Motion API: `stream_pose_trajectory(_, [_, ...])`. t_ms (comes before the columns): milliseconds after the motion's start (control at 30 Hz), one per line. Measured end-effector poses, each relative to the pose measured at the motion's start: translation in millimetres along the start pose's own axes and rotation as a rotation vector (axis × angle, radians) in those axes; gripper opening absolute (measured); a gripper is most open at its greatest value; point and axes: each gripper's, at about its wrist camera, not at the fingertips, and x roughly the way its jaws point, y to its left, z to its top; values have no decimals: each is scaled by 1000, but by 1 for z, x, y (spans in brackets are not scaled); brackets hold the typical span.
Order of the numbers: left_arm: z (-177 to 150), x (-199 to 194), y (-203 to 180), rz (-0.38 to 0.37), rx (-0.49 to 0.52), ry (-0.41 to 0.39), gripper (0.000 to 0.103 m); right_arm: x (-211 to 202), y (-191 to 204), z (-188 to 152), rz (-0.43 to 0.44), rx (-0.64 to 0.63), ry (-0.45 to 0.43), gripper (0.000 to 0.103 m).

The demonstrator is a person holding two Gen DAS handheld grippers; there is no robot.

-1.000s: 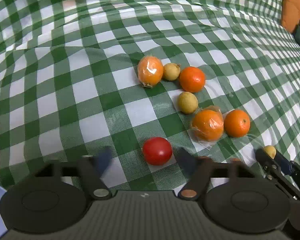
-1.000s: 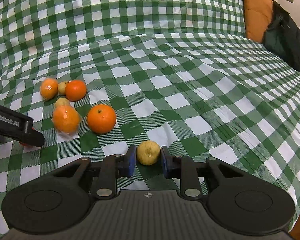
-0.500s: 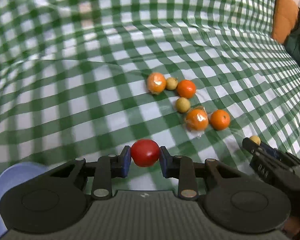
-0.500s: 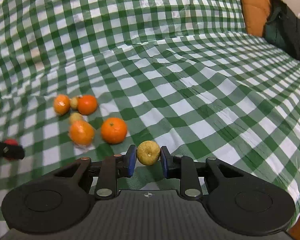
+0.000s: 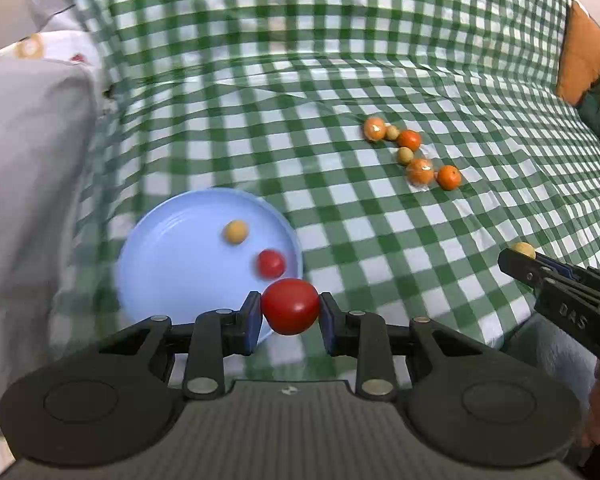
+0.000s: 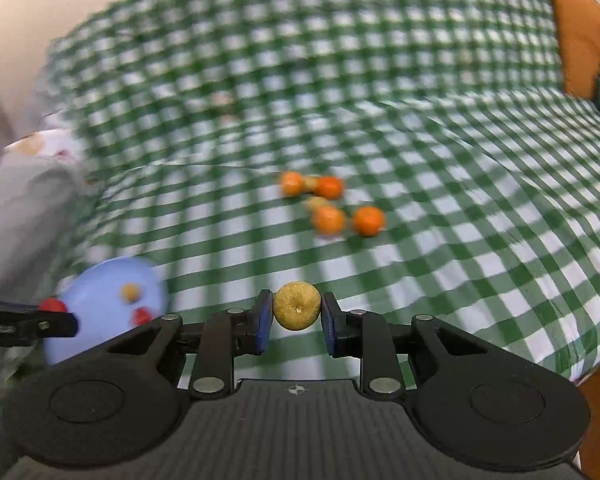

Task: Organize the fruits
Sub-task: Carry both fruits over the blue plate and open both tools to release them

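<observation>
My left gripper (image 5: pixel 290 307) is shut on a red tomato (image 5: pixel 290 306), held in the air at the near right rim of a pale blue plate (image 5: pixel 168 256). In the plate lie a small yellow fruit (image 5: pixel 235 231) and another red tomato (image 5: pixel 271 263). My right gripper (image 6: pixel 296 312) is shut on a small yellow-brown fruit (image 6: pixel 297 306), also lifted off the cloth. On the green checked cloth farther back sits a cluster of oranges (image 5: pixel 421 171) and small yellow fruits (image 5: pixel 405 155). The right wrist view shows the same cluster (image 6: pixel 329 219) and the plate (image 6: pixel 100 300) at lower left.
A grey cushion (image 5: pixel 24 184) lies left of the plate. An orange cushion (image 5: pixel 580 60) and dark fabric sit at the far right. The right gripper (image 5: pixel 518 254) enters the left wrist view from the right, and the left gripper (image 6: pixel 52 312) reaches over the plate.
My left gripper closed on the tomato, lifted it and carried it left to the blue plate. My right gripper rose with its yellow fruit and swung left; the fruit cluster now looks farther away.
</observation>
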Motion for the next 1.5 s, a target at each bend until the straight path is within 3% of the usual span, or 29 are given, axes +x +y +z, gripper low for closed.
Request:
stream_pose_trajectory(200, [-31,-41,30,-2,-69,-36,34,-45,43,-13,75,-72,-19,27])
stream_pose_trajectory(633, [-70,-88,71,21,-179,-103,34,-85,104,-34,159,-214,-17,27])
stream_pose_trajectory(1067, [-72,-88,77,23,-199,-109,34,-88,110,-36,153,-234,-14,27])
stream_pose_trajectory(1500, [-59,-65,82,36,-200,-72,34,-61,110,-35,147,-229,35,27])
